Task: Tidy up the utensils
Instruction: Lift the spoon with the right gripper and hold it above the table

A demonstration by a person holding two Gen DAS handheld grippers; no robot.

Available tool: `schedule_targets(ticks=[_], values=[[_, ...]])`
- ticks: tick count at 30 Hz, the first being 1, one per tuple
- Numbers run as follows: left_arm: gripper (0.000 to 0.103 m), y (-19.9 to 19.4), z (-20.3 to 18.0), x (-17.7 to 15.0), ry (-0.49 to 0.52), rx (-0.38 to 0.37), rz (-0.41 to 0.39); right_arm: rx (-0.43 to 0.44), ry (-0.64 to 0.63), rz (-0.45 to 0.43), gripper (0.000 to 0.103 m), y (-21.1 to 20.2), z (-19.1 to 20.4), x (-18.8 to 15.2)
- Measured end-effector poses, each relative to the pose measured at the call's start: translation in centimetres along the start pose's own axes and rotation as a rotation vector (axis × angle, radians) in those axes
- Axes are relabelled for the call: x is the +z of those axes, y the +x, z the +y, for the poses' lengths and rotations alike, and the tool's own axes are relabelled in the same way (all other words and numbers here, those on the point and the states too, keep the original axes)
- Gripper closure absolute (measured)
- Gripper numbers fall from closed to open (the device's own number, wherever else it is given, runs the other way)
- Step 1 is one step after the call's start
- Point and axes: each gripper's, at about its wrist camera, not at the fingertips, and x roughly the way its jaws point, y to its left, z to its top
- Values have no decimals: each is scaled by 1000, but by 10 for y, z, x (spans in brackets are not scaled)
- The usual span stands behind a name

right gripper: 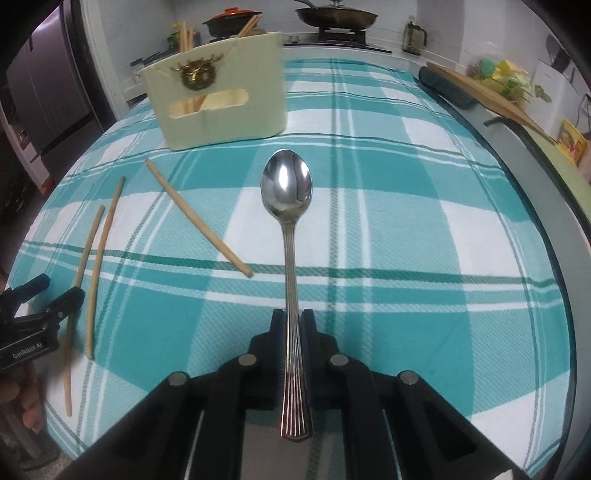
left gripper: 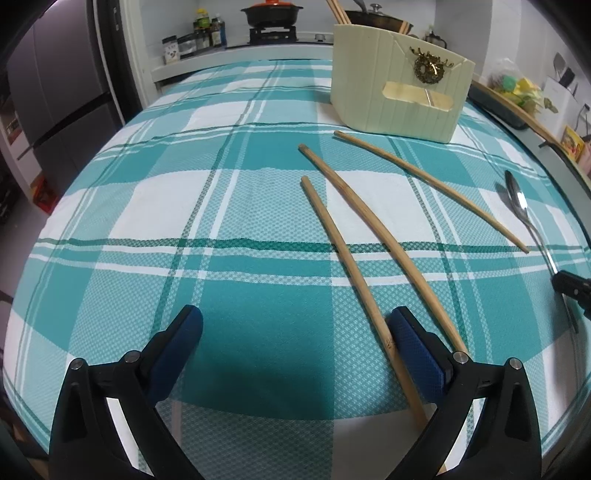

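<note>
A steel spoon points away from me, its ribbed handle clamped between the pads of my right gripper, which is shut on it. The same spoon shows at the right edge of the left wrist view, with the right gripper's tip on its handle. Three bamboo chopsticks lie loose on the teal checked cloth. My left gripper hovers open over the cloth, its right finger beside two of the chopsticks. A cream utensil holder stands at the back with chopsticks inside.
The table's right rim curves close to the spoon. Beyond it lie a wooden board and a dark tray. A stove with a pot and a pan sits behind the table, with a fridge at far left.
</note>
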Motion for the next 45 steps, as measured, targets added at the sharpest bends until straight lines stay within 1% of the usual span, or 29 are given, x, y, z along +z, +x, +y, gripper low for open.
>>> schedule_targets(ticks=[5,7,10,14,15,18,20,21,24,27,31,34,36,38,41,45], values=[[1,0,4,1,-7,7,5,-70,49,-9,94,-11,-24,-17],[0,0,7,0,1,14,8,-96,47,-17,94,-15,-27,-23],[0,-1,16,-1,7,9,17,-112,46,-47,93,-20,-26,-33],[0,-3,26,-3,38,-10,31,-143,19,-92,85,-24,-23,-41],[0,-3,28,-4,49,-17,37,-148,16,-98,84,-25,-22,-43],[0,-3,37,-3,66,-34,58,-142,25,-111,80,-26,-26,-45],[0,-3,41,-2,87,-41,72,-141,39,-122,73,-26,-30,-47],[0,-2,43,-1,96,-48,78,-137,46,-126,73,-26,-32,-48],[0,-2,49,0,114,-67,97,-131,53,-135,72,-26,-33,-49],[0,-2,54,0,114,-67,107,-138,54,-140,72,-26,-32,-49],[0,-4,57,-3,82,-51,108,-137,67,-150,71,-25,-32,-51],[1,-7,59,-5,29,-40,116,-143,64,-160,71,-25,-31,-52],[0,-7,57,-6,23,-37,112,-142,65,-166,71,-25,-31,-53],[0,-6,53,-5,40,-24,106,-136,67,-168,71,-26,-32,-53],[0,-3,50,-2,42,-23,101,-126,68,-158,70,-26,-34,-51],[0,-3,47,-3,45,-19,61,-120,70,-132,69,-25,-35,-48]])
